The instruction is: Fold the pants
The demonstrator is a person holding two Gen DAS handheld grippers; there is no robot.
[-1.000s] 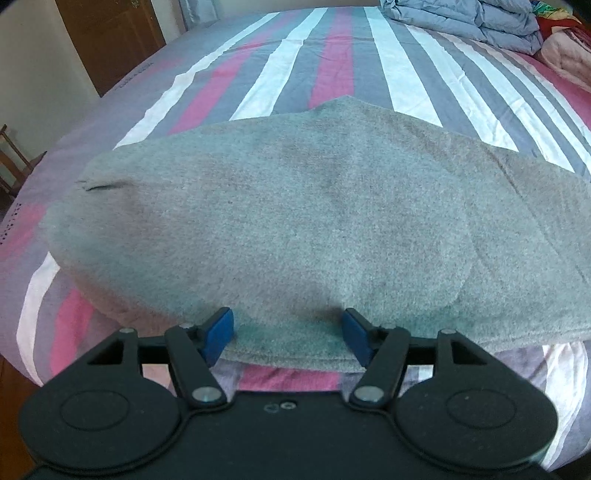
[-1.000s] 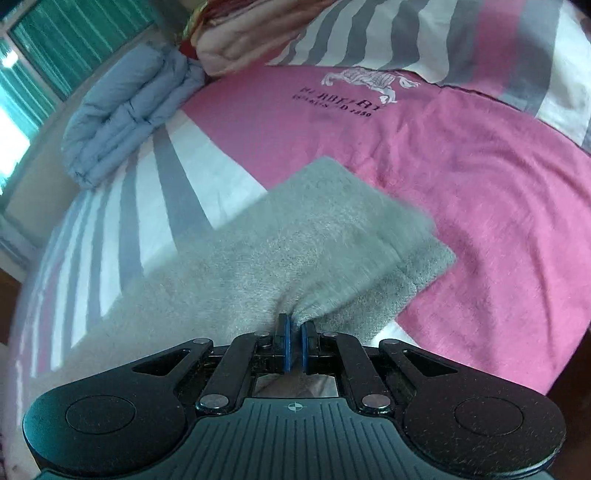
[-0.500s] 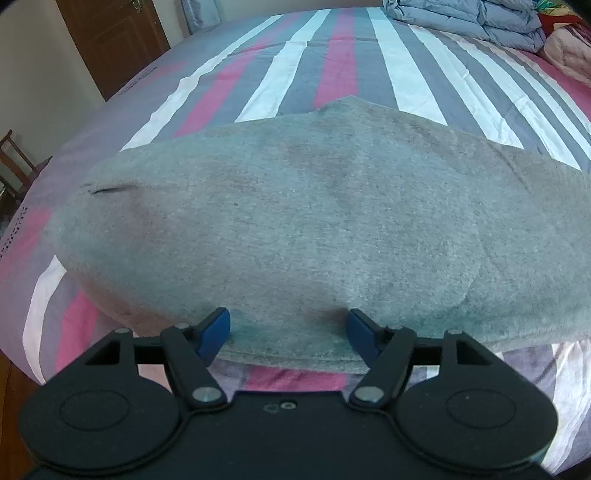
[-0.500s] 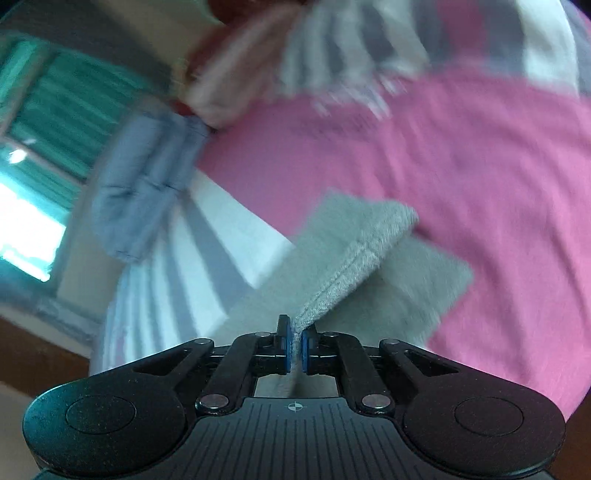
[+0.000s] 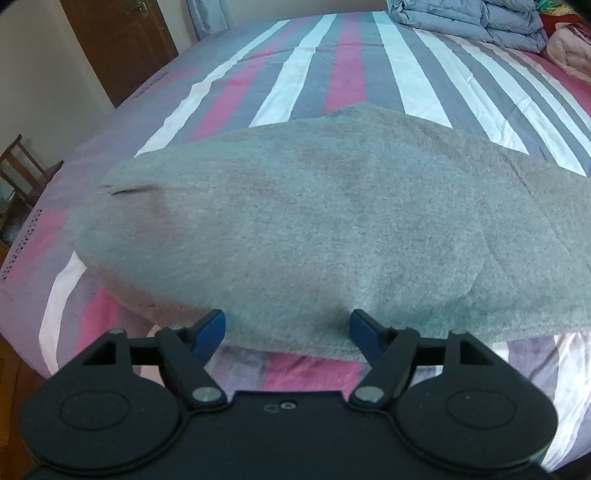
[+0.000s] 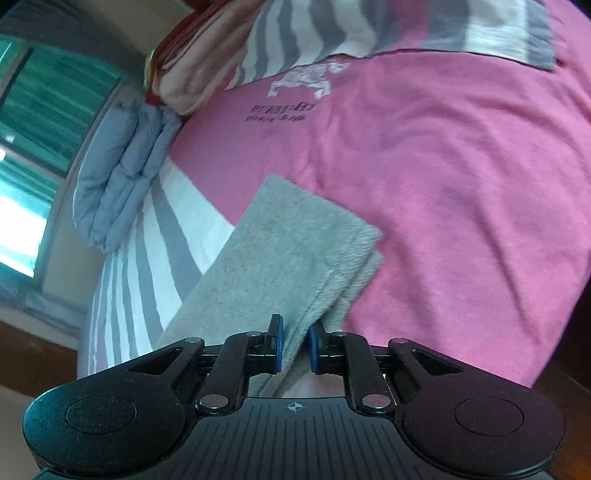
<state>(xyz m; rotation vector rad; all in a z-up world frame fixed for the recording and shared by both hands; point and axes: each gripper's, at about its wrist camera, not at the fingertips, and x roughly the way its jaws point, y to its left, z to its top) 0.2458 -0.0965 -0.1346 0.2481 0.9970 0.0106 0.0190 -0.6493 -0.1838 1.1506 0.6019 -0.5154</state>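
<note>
the pants (image 5: 314, 229) are made of grey, fuzzy, matt fleece cloth. the bed sheet (image 5: 351, 70) is seen as smooth striped cotton. the grippers are matt black plastic, and the door (image 5: 118, 40) is brown wood.

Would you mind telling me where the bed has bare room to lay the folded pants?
Free: the striped sheet beyond the gray pants, toward the door, and the pink sheet beside the pant leg. Crowded: the far corner, with the blue quilt and pink bedding.
</note>
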